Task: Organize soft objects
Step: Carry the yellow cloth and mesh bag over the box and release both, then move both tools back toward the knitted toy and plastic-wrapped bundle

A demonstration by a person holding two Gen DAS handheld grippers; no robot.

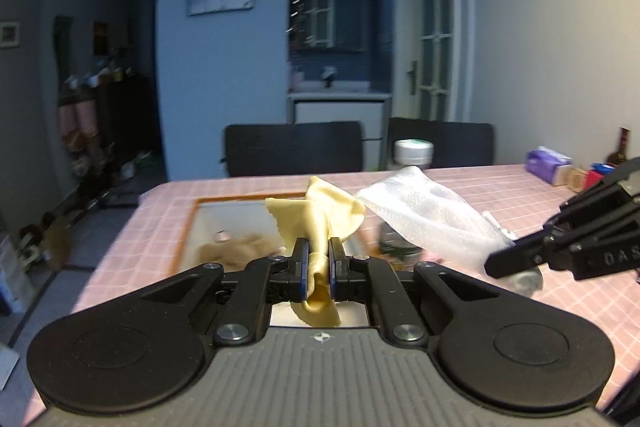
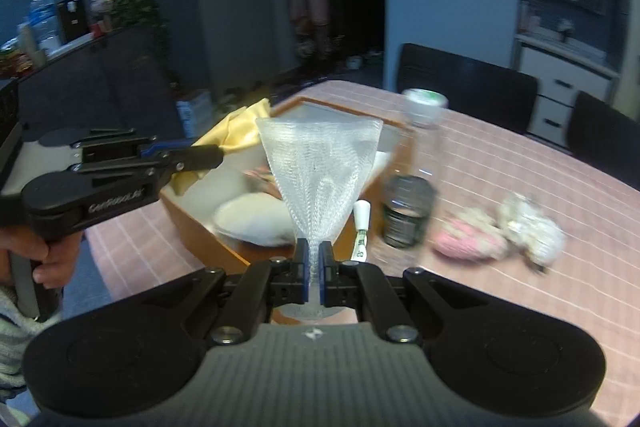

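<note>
My left gripper [image 1: 319,251] is shut on a yellow cloth [image 1: 326,213], held up above a wooden tray [image 1: 188,227] on the pink checked table. My right gripper [image 2: 315,255] is shut on a white mesh bag [image 2: 320,163] that fans out upward over the same tray [image 2: 200,227]. In the right wrist view the left gripper [image 2: 218,153] comes in from the left with the yellow cloth [image 2: 236,131]. The right gripper's arm [image 1: 560,247] and the mesh bag [image 1: 428,219] appear at the right of the left wrist view. A white soft pad [image 2: 252,219] lies in the tray.
A clear jar with a green and white lid [image 2: 412,171] stands just right of the tray. A pink knitted item [image 2: 468,239] and a pale fluffy item [image 2: 532,223] lie on the tablecloth beyond it. Dark chairs [image 1: 294,147] line the far edge. Boxes [image 1: 552,167] sit far right.
</note>
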